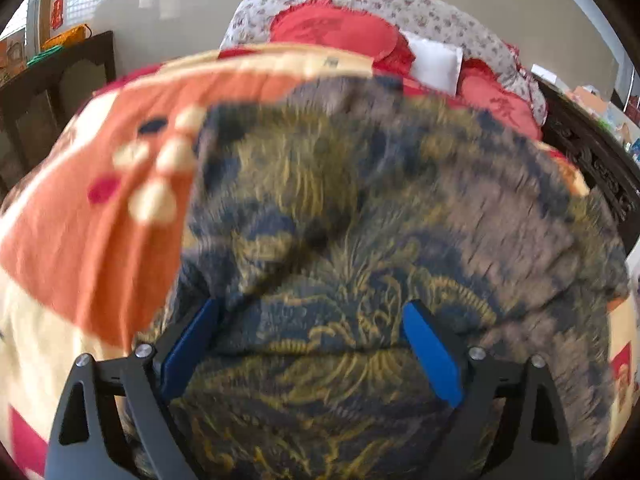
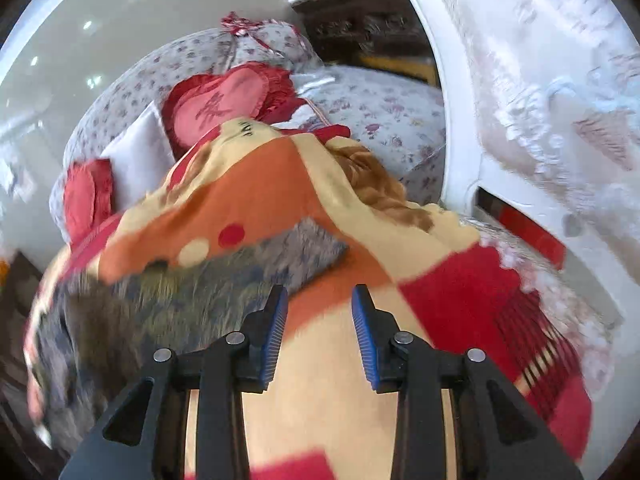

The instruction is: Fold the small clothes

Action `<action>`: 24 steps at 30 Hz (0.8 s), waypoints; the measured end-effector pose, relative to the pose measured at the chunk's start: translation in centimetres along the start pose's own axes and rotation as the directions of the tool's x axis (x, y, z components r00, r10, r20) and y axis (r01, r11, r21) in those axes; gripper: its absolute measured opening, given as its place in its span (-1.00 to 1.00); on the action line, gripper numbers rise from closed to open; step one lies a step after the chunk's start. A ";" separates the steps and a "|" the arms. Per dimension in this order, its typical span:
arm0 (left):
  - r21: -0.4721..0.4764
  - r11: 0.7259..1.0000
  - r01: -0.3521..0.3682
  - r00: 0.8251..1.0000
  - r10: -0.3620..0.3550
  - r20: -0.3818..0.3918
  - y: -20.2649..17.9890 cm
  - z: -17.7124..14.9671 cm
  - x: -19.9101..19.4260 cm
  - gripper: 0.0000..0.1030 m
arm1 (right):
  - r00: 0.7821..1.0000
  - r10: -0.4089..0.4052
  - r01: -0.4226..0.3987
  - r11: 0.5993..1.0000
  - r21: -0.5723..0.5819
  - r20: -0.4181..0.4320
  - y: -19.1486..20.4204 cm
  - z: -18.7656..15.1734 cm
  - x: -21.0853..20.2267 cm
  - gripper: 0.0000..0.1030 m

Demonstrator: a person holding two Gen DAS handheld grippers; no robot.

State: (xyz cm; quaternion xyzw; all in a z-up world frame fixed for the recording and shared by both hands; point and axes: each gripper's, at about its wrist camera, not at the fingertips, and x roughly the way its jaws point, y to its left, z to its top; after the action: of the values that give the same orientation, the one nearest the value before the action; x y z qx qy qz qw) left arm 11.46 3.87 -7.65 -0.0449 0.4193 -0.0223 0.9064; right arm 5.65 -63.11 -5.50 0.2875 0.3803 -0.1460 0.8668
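A dark blue-grey garment with a yellow leaf pattern (image 1: pixel 360 200) lies spread and rumpled on an orange, cream and red blanket (image 1: pixel 100 220). My left gripper (image 1: pixel 314 306) hovers right over it, jaws wide apart. The cloth lies between and under the blue pads, but they do not press on it, and a fold covers the tip of the left finger. In the right wrist view the same garment (image 2: pixel 200 280) lies to the left of my right gripper (image 2: pixel 320 292). Its pads stand a narrow gap apart with only the blanket (image 2: pixel 260 200) showing through.
Red embroidered cushions (image 2: pixel 224 108) and a floral quilt bundle (image 2: pixel 380 108) are heaped at the far end of the bed. Dark carved wood (image 1: pixel 592 152) borders the right side, and a dark wooden cabinet (image 1: pixel 60 88) stands on the left. A white lace drape (image 2: pixel 560 80) hangs on the right.
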 end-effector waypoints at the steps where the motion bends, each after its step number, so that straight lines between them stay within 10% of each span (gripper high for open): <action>1: 0.000 1.000 -0.013 1.000 0.013 0.019 -0.2 0.0 -0.3 0.87 | 1.000 0.009 -0.008 1.000 0.029 -0.013 -0.5 0.5 0.7 -0.88; 7: 0.008 0.999 -0.039 0.999 0.039 0.002 -0.5 0.0 0.7 0.91 | 0.994 0.059 -0.026 0.946 0.323 -0.093 -3.7 1.1 5.8 -0.88; 16: 0.010 0.999 -0.038 0.999 0.038 -0.001 -0.3 0.3 1.0 0.93 | 0.978 0.170 -0.186 0.974 0.131 0.120 2.2 3.9 0.1 -1.00; 20: 0.006 0.999 -0.034 0.999 0.034 0.001 -0.3 0.2 1.0 0.93 | 0.911 0.348 -0.344 0.937 -0.058 0.222 10.2 4.5 -6.2 -1.00; 24: 0.003 1.000 -0.026 1.000 0.026 0.003 -0.2 0.2 1.0 0.94 | 0.790 0.577 -0.533 0.813 -0.233 0.205 19.7 2.8 -11.2 -1.00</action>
State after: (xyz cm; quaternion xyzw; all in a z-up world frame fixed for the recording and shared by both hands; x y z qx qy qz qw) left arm 12.26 3.64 -8.24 -0.0378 0.4187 -0.0110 0.9073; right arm 9.10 -48.85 11.99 0.2926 0.1693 0.1100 0.9347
